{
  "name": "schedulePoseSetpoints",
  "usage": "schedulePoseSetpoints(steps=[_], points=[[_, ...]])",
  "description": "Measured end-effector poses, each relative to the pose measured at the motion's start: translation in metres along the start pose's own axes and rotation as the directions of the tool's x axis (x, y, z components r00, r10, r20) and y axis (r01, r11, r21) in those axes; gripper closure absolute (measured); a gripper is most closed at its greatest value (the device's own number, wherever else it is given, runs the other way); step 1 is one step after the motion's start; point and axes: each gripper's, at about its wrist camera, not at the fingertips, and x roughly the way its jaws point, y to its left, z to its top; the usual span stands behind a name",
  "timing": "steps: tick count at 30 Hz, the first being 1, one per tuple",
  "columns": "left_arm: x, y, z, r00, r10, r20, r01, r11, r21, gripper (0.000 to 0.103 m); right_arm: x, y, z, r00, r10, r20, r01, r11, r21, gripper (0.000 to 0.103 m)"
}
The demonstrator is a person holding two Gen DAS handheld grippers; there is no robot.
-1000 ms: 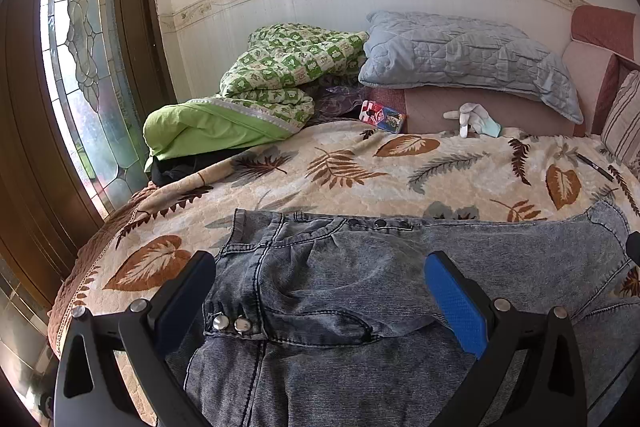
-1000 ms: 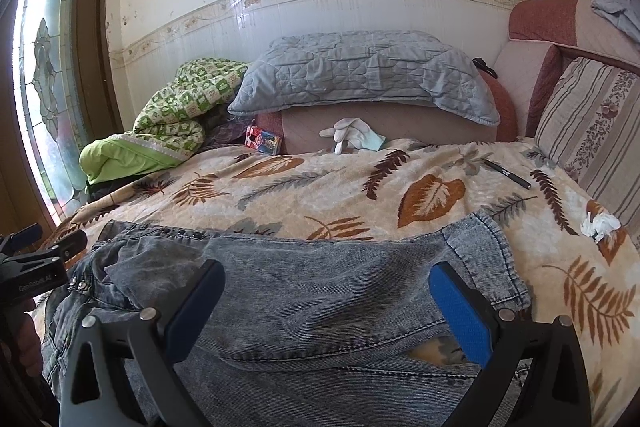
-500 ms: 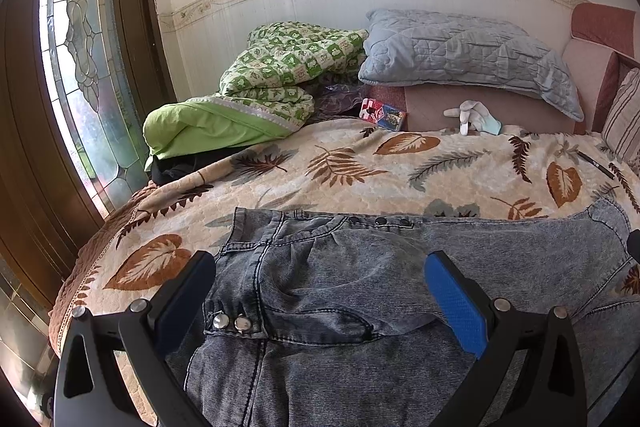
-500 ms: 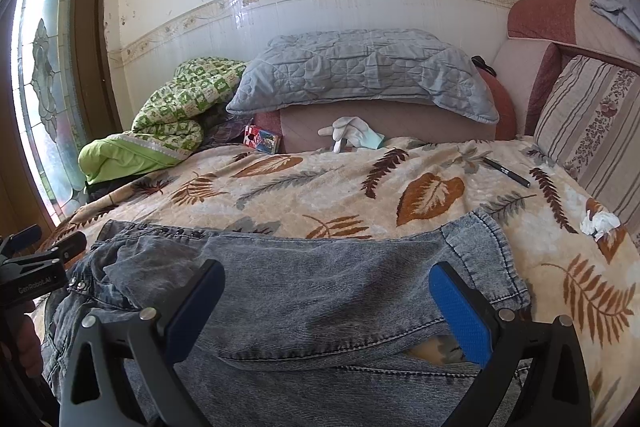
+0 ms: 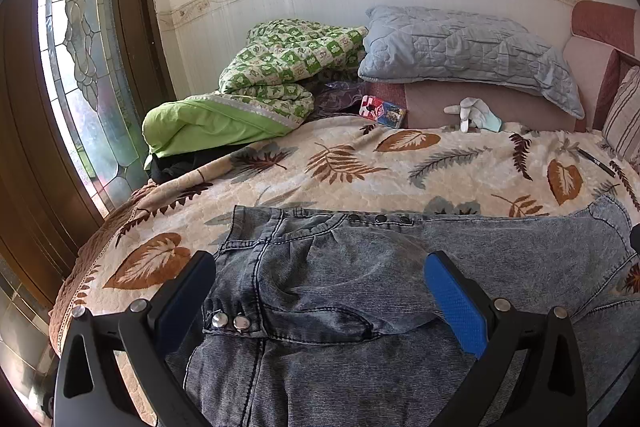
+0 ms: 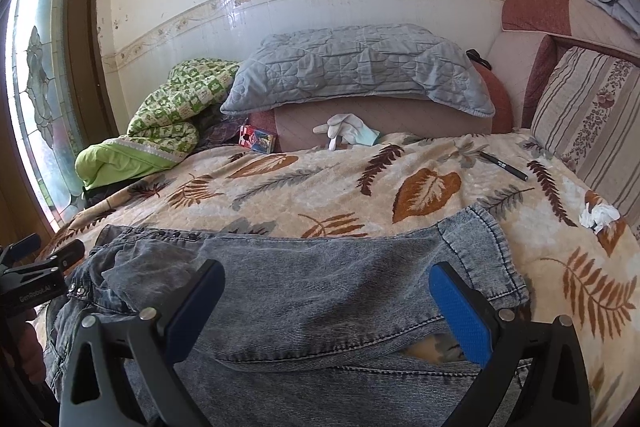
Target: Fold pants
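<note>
The pants (image 5: 360, 287) are laid across the bed (image 5: 360, 163), waistband at the left. The left tool (image 5: 320, 291) and right tool (image 6: 326, 301) are held spread wide above the denim, nothing pinched.

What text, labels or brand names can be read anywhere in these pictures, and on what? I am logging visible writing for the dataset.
"GenRobot.AI": white lettering on the black body of the left gripper, seen at the right wrist view's left edge.
Small red and blue printed box by the grey quilted pillow: graphics only, print too small to read.
Black pen on the leaf-patterned blanket: white marking, too small to read.
Grey denim pants: no legible label.
</note>
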Motion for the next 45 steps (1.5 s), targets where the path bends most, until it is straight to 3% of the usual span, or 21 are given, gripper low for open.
schedulePoseSetpoints(steps=[6,13,18,21,25,30,33,36,38,41,45], points=[[0.004,0.0,0.0,1.0,0.006,-0.017,-0.006,1.0,-0.001,0.0,0.001,-0.004,0.004,1.0,-0.007,-0.007,0.007,1.0,0.006,0.0],[0.01,0.002,0.001,0.999,0.008,-0.037,-0.008,1.0,-0.007,0.0,0.002,-0.039,0.015,0.999,-0.035,-0.016,0.036,0.992,0.12,0.0],[0.037,0.031,0.01,0.993,0.022,-0.115,-0.028,0.998,-0.048,0.0,0.002,-0.072,0.034,0.992,-0.124,-0.005,0.123,0.981,0.149,0.0],[0.066,0.074,0.019,0.974,0.109,-0.197,-0.132,0.985,-0.109,0.0,0.016,-0.104,0.049,0.989,-0.139,-0.048,0.145,0.971,0.189,0.0],[0.117,0.127,0.029,0.91,0.209,-0.358,-0.273,0.952,-0.138,0.0,0.058,-0.15,0.064,0.971,-0.135,-0.197,0.182,0.953,0.241,0.0],[0.17,0.149,0.04,0.881,0.112,-0.459,-0.243,0.941,-0.236,0.0,0.103,-0.188,0.063,0.936,-0.125,-0.331,0.222,0.935,0.277,0.0],[0.195,0.14,0.042,0.883,0.039,-0.468,-0.189,0.942,-0.277,0.0,0.111,-0.202,0.056,0.941,-0.081,-0.329,0.2,0.916,0.348,0.0],[0.218,0.133,0.04,0.87,-0.058,-0.49,-0.133,0.929,-0.345,0.001,0.117,-0.207,0.059,0.944,-0.069,-0.323,0.187,0.919,0.347,0.0],[0.232,0.129,0.038,0.857,-0.112,-0.502,-0.102,0.919,-0.38,0.012,0.123,-0.211,0.061,0.938,-0.077,-0.339,0.197,0.922,0.334,0.0],[0.248,0.12,0.036,0.837,-0.138,-0.53,-0.084,0.924,-0.373,0.029,0.135,-0.221,0.06,0.935,-0.04,-0.352,0.178,0.913,0.368,0.002],[0.252,0.114,0.04,0.847,-0.145,-0.511,-0.047,0.938,-0.343,0.038,0.155,-0.228,0.061,0.93,0.019,-0.368,0.143,0.901,0.409,0.012]])
